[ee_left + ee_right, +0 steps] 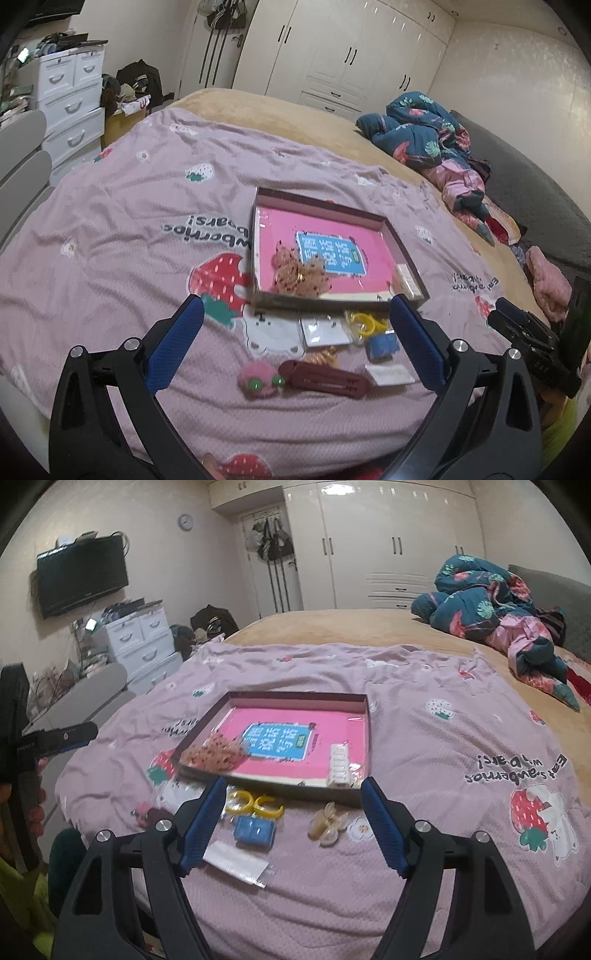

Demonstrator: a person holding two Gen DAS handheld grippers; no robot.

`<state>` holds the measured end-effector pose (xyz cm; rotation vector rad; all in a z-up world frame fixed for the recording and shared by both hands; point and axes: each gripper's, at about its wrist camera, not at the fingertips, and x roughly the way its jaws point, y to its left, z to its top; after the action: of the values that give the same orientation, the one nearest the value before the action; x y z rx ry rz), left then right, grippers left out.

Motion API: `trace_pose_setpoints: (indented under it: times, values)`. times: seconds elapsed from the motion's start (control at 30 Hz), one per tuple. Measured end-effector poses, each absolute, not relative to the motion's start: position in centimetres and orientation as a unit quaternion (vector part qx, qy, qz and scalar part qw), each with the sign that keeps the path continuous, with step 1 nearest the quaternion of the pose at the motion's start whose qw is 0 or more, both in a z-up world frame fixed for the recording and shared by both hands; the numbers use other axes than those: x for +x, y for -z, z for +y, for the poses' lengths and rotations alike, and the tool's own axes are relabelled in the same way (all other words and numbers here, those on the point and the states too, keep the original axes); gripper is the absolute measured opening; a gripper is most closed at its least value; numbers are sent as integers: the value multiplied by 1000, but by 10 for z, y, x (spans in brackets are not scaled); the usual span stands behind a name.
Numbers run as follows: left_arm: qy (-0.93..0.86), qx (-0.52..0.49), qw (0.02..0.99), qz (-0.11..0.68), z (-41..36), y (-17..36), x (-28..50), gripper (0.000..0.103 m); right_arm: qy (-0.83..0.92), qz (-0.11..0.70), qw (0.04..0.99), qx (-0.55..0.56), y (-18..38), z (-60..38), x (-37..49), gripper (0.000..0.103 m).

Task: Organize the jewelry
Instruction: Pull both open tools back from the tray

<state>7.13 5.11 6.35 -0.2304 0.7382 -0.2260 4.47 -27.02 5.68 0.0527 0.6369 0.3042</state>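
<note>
The shallow dark cardboard tray with pink lining [364,734] lies flat on the lilac strawberry-print bedspread [424,867], its long axis running left to right in the right wrist view. Inside it – a speckled pink scrunchie [301,275] and a white pill-like strip [338,766]. Before its near edge lie yellow rings [255,802], a blue packet [254,830] and a maroon hair clip [325,379]. The left gripper [295,343] and right gripper [293,823] both hover wide apart, holding nothing.

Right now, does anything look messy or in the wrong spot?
Yes. Only a few pieces lie in the box. The yellow rings, blue packet, beige claw clip, dark red hair clip and pink pom-pom are scattered loose on the blanket in front of it. Nothing looks broken.
</note>
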Motion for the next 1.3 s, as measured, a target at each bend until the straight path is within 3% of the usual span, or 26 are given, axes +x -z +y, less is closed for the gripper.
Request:
trace_pose_setpoints:
  times: [1.13,1.2,1.3]
  values:
    - [185,-117,844,489,21,35,35,94,-184,382,902,-80,21,-218,23,74]
    - [193,-122,839,493,18,41,40,91,-183,387,900,-81,26,-218,25,74]
    - [209,-137,828,502,13,49,49,79,-180,395,897,-81,33,-219,30,74]
